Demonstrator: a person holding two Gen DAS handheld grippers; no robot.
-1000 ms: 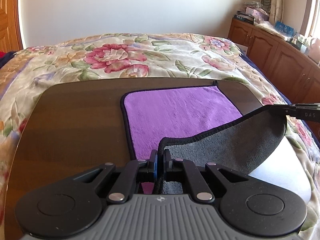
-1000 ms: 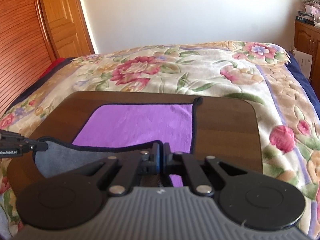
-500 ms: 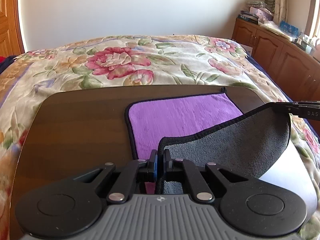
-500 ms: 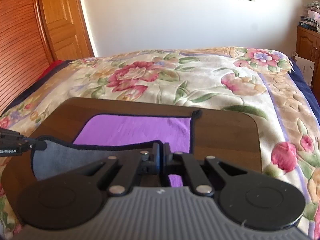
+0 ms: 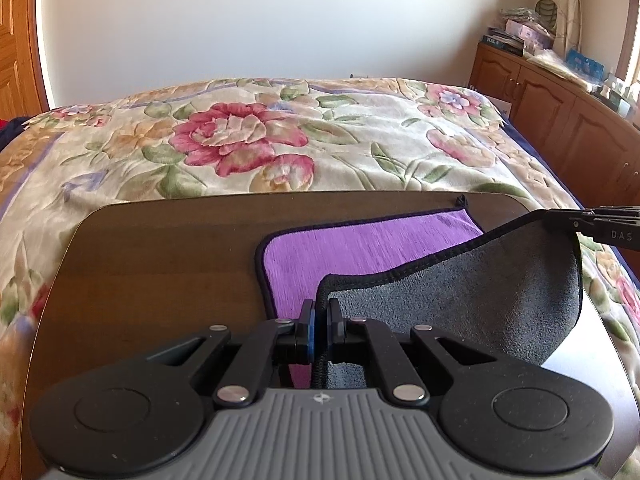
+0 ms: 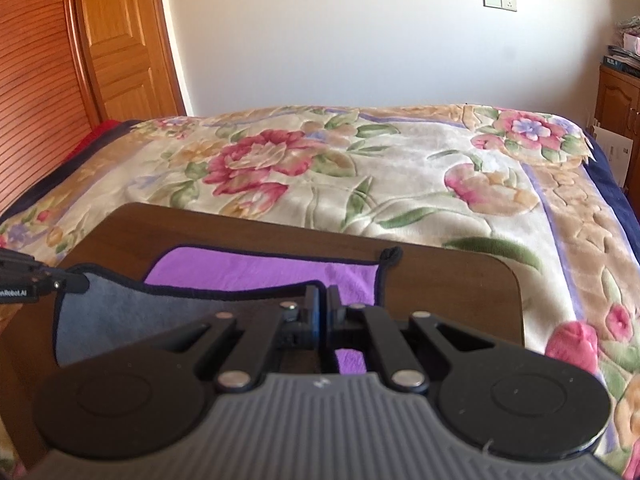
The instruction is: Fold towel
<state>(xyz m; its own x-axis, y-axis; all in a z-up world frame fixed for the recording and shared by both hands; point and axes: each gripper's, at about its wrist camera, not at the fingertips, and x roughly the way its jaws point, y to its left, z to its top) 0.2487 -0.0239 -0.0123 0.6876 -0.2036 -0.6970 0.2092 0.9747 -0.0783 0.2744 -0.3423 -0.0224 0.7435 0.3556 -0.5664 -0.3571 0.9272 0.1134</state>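
my left claw (image 5: 321, 312) and right claw (image 6: 323, 300) each pinch a near corner of the towel (image 5: 360, 252), lifted grey-side-up; its far purple half lies on the bench (image 5: 160, 256).

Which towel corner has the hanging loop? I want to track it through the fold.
The far right corner of the towel: its small dark loop lies flat on the table. The left gripper and right gripper pinch the lifted near corners.

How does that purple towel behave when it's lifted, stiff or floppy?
Probably floppy: the towel sags in a curve between the left gripper and the right gripper. It looks light, held by thin corner pinches. Its plush nap likely resists slipping.
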